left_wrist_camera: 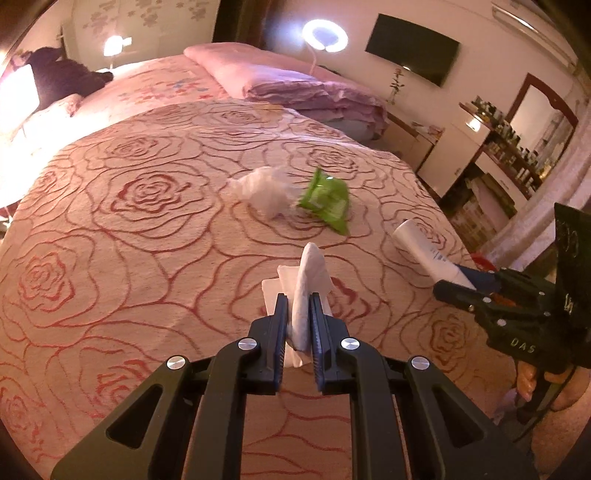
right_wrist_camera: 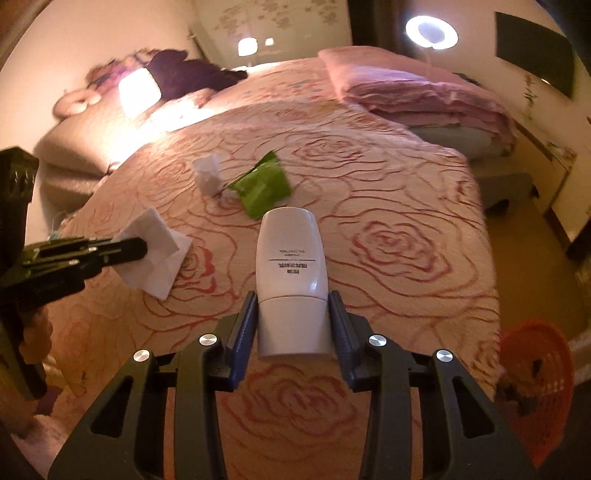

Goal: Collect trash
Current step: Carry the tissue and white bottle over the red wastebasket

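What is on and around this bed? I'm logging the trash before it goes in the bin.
tissue: 1, white, clamped in left gripper
tube: 1, white, clamped in right gripper
crumpled wrapper: 1, white, mid-bed beside packet
packet: 1, green, mid-bed
bedspread: 1, pink with red roses
folded quilt: 1, pink, far side of bed
basket: 1, orange, floor beside bed
ring light: 1, lit
TV: 1, black, on wall
left gripper: black, shut
right gripper: black, shut

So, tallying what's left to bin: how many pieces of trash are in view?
4: white tissue in the left gripper, white tube in the right gripper, crumpled plastic and green packet side by side on the bed.
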`<state>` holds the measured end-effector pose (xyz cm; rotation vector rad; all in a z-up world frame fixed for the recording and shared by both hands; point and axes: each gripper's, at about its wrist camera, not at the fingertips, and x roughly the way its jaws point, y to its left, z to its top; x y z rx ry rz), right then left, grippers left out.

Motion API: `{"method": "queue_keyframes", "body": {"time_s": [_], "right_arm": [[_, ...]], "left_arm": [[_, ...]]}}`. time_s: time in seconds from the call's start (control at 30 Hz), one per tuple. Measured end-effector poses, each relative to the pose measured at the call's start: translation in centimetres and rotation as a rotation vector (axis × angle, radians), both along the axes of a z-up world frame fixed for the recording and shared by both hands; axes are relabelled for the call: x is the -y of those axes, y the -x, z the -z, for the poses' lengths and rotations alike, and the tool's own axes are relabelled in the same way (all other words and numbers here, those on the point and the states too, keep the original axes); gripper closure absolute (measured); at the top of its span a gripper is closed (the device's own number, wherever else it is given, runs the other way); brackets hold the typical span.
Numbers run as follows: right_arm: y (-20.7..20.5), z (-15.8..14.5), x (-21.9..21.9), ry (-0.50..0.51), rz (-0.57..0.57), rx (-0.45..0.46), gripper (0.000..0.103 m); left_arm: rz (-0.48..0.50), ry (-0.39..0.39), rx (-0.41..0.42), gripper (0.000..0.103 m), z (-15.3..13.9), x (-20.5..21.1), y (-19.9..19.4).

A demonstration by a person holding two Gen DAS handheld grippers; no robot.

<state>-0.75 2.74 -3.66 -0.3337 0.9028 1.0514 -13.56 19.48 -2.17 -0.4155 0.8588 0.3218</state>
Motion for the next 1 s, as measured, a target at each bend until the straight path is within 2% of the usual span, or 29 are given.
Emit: {"method": "queue_keyframes", "body": {"time_s": [1.0], "right_arm": [[-4.1, -1.6, 8.5, -0.071, 0.259, 0.016, 0.065]], "left_arm": [[0.235, -0.082, 0.023, 0.092, -2.4, 7.5, -7.1]]}}
